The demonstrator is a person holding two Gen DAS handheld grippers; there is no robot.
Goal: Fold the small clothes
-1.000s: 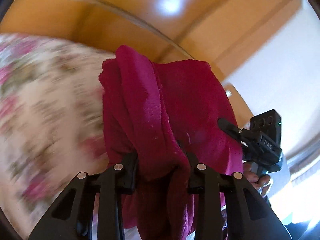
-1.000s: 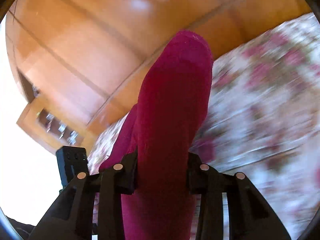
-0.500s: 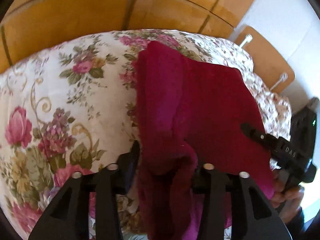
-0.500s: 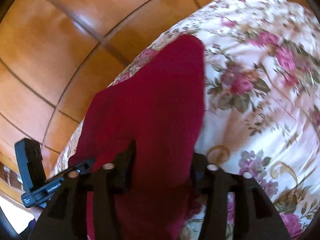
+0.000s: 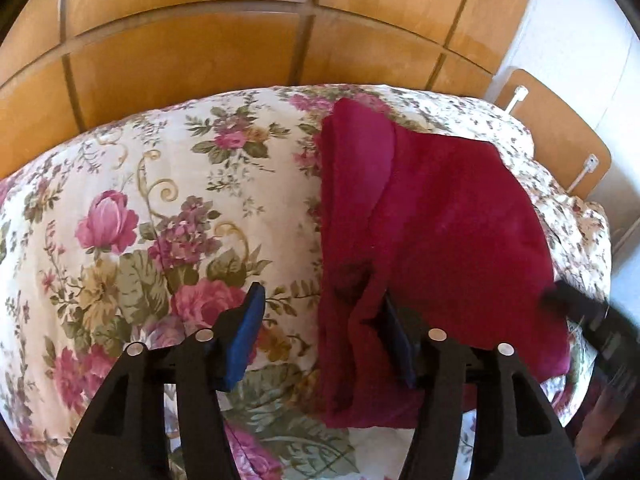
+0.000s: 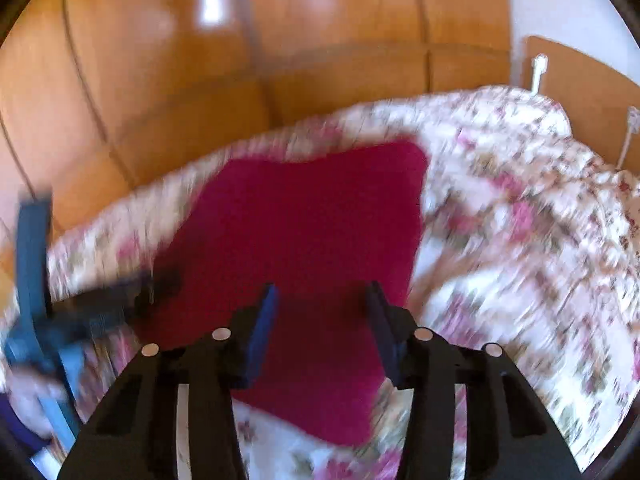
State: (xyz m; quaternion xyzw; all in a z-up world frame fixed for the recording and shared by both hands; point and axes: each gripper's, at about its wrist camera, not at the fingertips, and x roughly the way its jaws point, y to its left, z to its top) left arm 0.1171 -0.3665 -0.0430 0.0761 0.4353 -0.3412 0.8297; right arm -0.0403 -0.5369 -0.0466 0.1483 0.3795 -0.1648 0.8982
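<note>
The crimson garment [image 5: 440, 216] lies on the floral bedspread [image 5: 168, 208], doubled over into a rough rectangle, with 1 thicker fold running ahead of my left gripper [image 5: 324, 320]. Those fingers are spread wide: the right pad [image 5: 394, 336] is tucked against a bunched edge of the cloth, the left pad [image 5: 246, 332] over bare bedspread. My right gripper [image 6: 322, 320], blurred, also stands apart, holding nothing, the garment [image 6: 304, 240] under and ahead of it. I judge 1 fold done; smoothing or another fold remains.
</note>
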